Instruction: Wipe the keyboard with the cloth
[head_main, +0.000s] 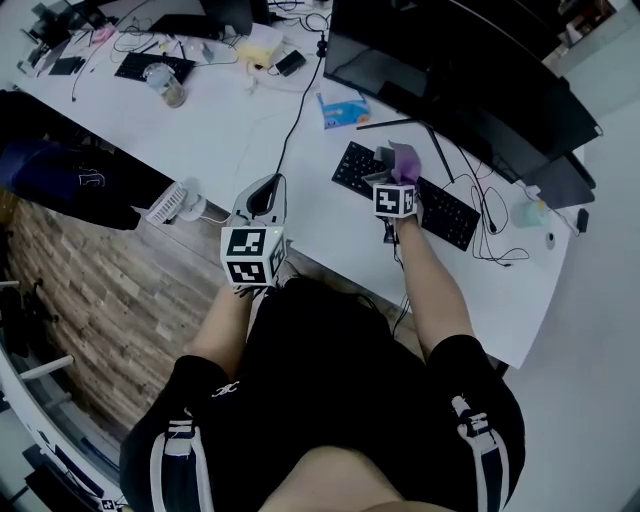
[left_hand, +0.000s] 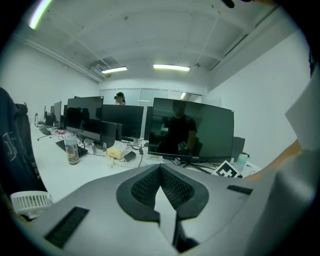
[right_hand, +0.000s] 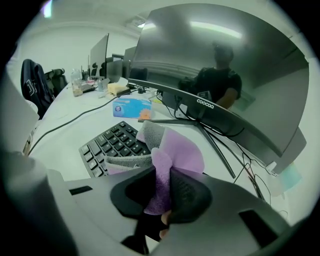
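Right hand-held gripper (right_hand: 162, 187): clenched on the cloth (right_hand: 180, 152). A purple fold with a grey edge is pinched between its pads and bunches out past the tips.

Left hand-held gripper (left_hand: 161, 187): jaws pressed together with nothing between them. In the head view it (head_main: 262, 192) hangs at the bench's near edge, well apart from the keyboard.

Cloth: sits over the keyboard (head_main: 450, 215), toward its left part. Whether it presses on the keys or rides just above them cannot be told from these views.

Keyboard: lies on the white bench (head_main: 230, 120), just in front of the monitor (head_main: 450, 70) and its stand legs.

Long axis: in the head view it runs slantwise from upper left to lower right, roughly along the bench's front edge.

Direction from the gripper: keys (right_hand: 107, 145) show just left of the cloth in the right gripper view. In the head view the longer uncovered stretch runs off to the person's right.

Nearer arm: the right, already over the keys — the left is out of reach of them.

Likely call of the next move: a sweep along the long axis, probably rightward, keeping the cloth flat to the key tops and short of the stand legs behind.
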